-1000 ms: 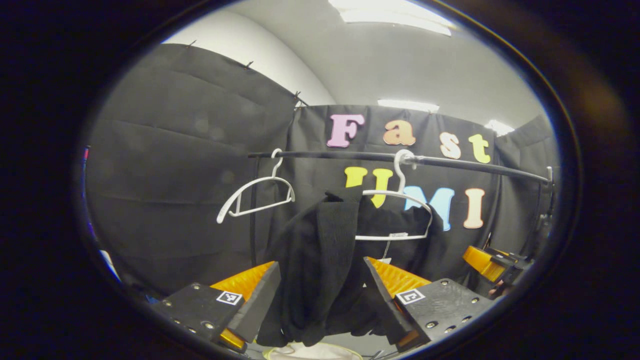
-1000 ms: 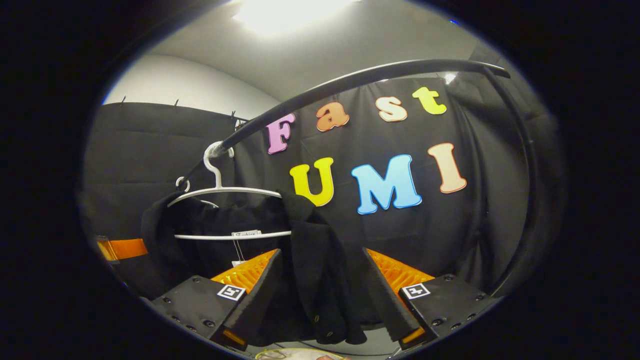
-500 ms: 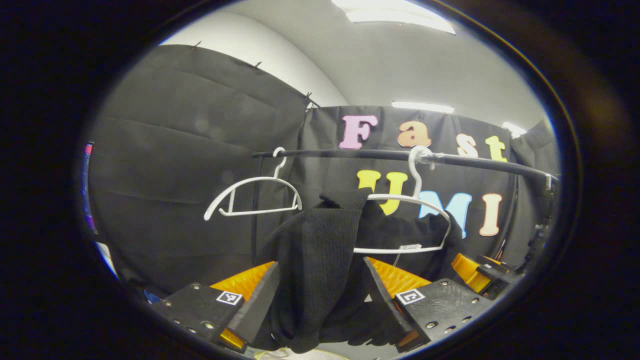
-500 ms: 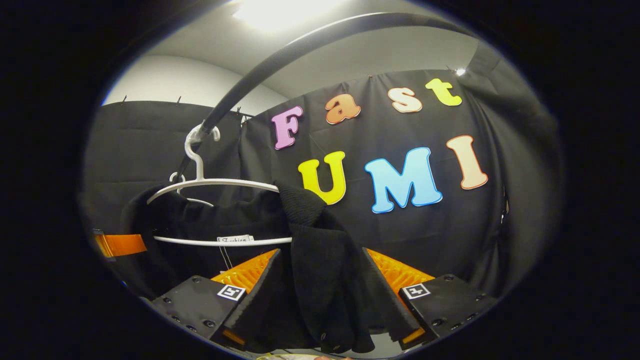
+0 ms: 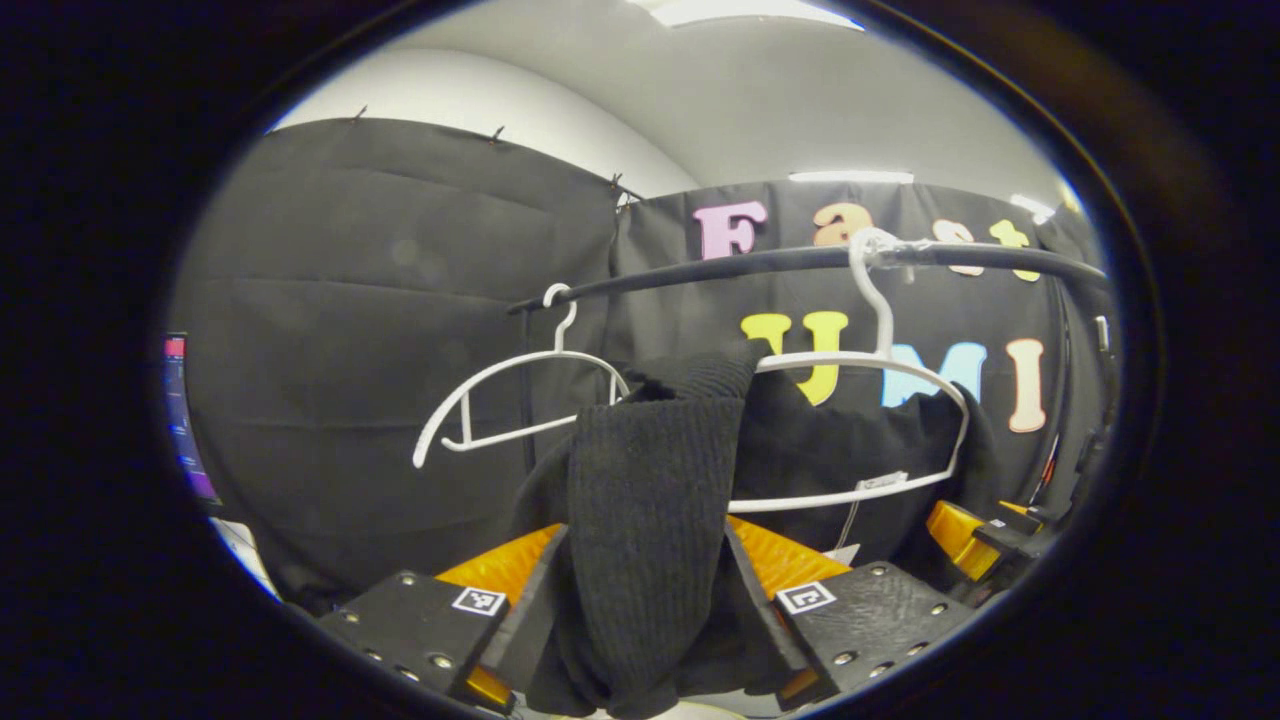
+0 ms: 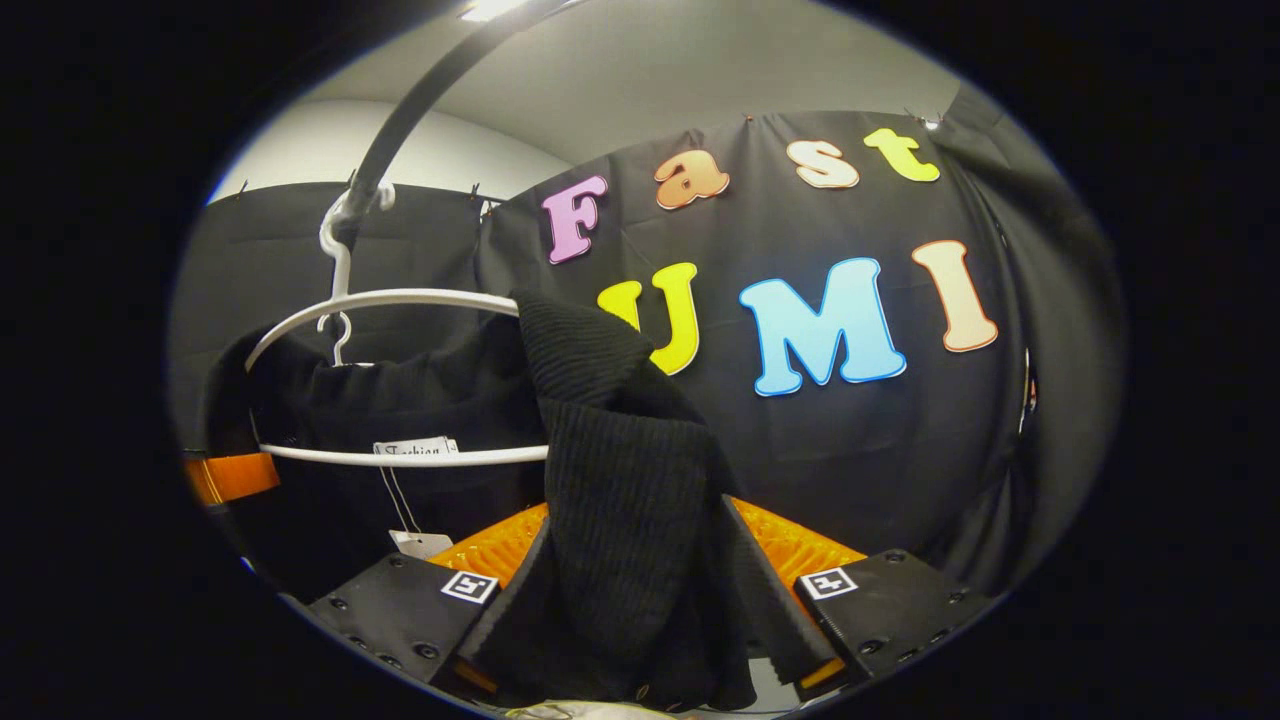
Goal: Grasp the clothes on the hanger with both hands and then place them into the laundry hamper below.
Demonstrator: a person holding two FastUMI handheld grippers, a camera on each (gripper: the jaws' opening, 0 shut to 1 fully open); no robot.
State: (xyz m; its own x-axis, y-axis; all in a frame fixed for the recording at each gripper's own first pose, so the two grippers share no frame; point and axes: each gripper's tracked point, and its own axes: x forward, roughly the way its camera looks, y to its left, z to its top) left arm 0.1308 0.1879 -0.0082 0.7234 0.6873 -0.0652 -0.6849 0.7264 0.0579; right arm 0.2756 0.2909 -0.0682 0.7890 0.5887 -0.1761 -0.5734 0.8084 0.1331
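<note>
In the left gripper view, the left gripper (image 5: 645, 610) has both fingers (image 5: 530, 625) pressed against a fold of the black knit garment (image 5: 645, 520), which fills the gap between them and hangs down past their tips. The garment's ribbed edge rises from the fingers to the near shoulder of the white hanger (image 5: 860, 430), and the rest of the cloth drapes behind the hanger's lower bar, where a small label sits. This hanger hooks over the black rail (image 5: 800, 262). A second, bare white hanger (image 5: 520, 400) hangs from the same rail, farther along it and apart from the garment. Below the far end of the loaded hanger, the orange and black body of the right gripper (image 5: 975, 530) meets the dark cloth.

In the right gripper view, the right gripper (image 6: 645, 615) likewise clamps the black knit garment (image 6: 620, 500) with both fingers (image 6: 775, 610), a thick ribbed fold bunched between them. The fold runs up to the near end of the white hanger (image 6: 400, 300), whose hook grips the black rail (image 6: 410, 110) overhead. The rest of the garment hangs under that hanger, with a sewn label on the lower bar and a paper tag (image 6: 420, 542) dangling on a string. Beyond the hanger's far shoulder, an orange part of the left gripper (image 6: 232, 477) touches the cloth.
</note>
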